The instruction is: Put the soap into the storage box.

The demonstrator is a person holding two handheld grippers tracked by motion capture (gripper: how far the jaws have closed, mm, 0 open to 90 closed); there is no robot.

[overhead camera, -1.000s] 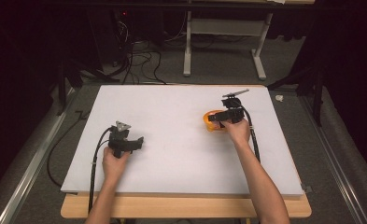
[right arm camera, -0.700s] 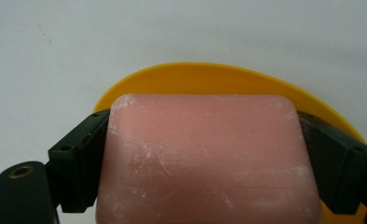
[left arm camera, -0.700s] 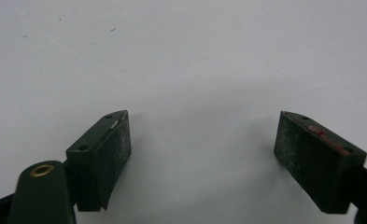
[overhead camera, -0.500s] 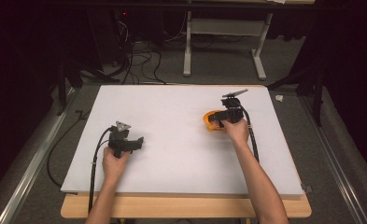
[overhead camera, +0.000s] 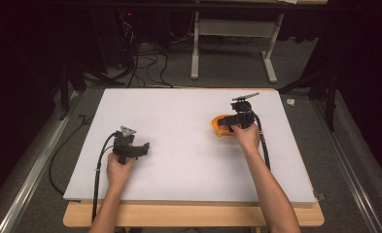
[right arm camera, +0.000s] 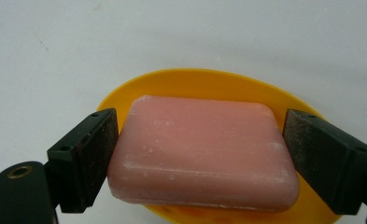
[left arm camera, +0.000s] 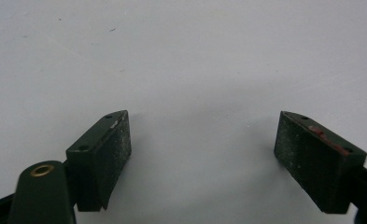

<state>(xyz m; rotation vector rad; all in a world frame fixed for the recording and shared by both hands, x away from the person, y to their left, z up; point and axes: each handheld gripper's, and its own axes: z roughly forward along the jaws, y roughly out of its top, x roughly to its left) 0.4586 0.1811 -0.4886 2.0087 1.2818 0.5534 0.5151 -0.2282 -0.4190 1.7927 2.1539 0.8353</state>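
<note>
A pink soap bar (right arm camera: pixel 202 151) lies in an orange dish (right arm camera: pixel 195 84) on the white table, at the right of the high view (overhead camera: pixel 218 127). My right gripper (right arm camera: pixel 200 140) is open and straddles the bar lengthwise. Its left pad (right arm camera: pixel 95 154) sits against the bar's end and the right pad (right arm camera: pixel 312 154) is right beside the other end. The high view shows this gripper (overhead camera: pixel 230 122) held over the dish, pointing left. My left gripper (left arm camera: pixel 202 140) is open over bare table with nothing between its jaws. In the high view it (overhead camera: pixel 142 148) rests at the table's left.
The white tabletop (overhead camera: pixel 188 160) lies bare between the two hands. Cables trail from both grippers toward the near edge. Beyond the far edge, a white desk frame (overhead camera: pixel 232 48) and loose cables (overhead camera: pixel 140 58) are on the dark floor.
</note>
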